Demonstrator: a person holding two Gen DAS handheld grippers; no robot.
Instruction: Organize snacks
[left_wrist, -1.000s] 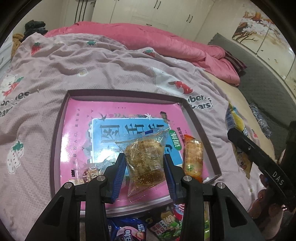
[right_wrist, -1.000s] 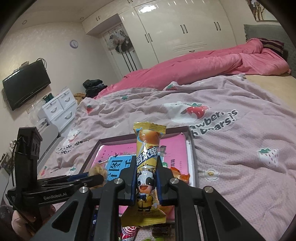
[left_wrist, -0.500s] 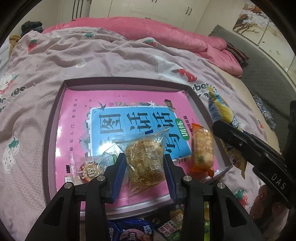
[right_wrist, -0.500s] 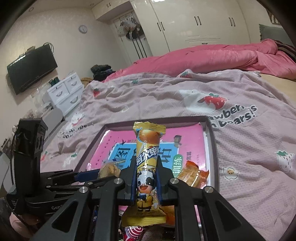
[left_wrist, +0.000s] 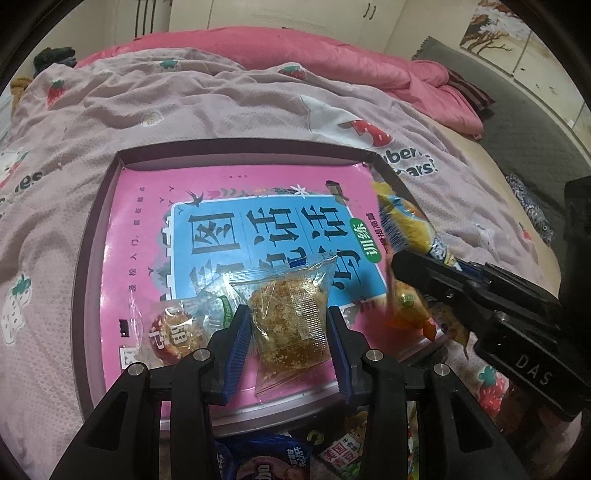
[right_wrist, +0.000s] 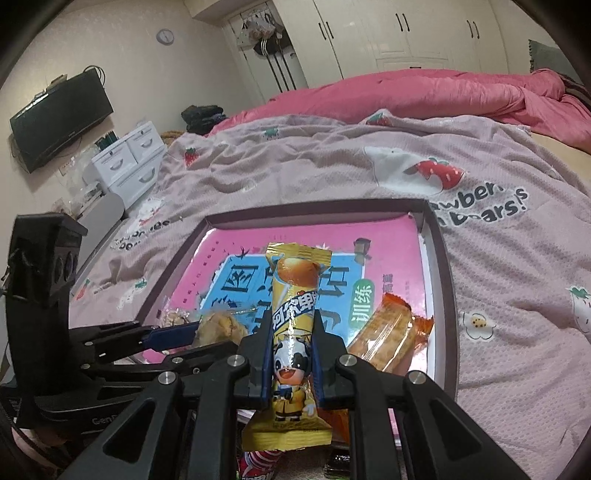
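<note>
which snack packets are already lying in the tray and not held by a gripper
Two: the orange-ended cracker packet near the tray's right wall, and the round red-and-gold wrapped snack at its left front. The clear crumbly cake packet and yellow cow-print stick are gripped.

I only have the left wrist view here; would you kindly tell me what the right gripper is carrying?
Observer: The right gripper is shut on a long yellow foil snack packet printed with a cartoon cow, its length along the fingers.
Operator: Thanks. Where does the orange packet lie?
Observer: The orange plastic-wrapped biscuit packet lies inside the purple-rimmed tray, near its right wall.
Operator: And what stands left of the bed?
Observer: A white drawer unit below a wall-mounted black television.
</note>
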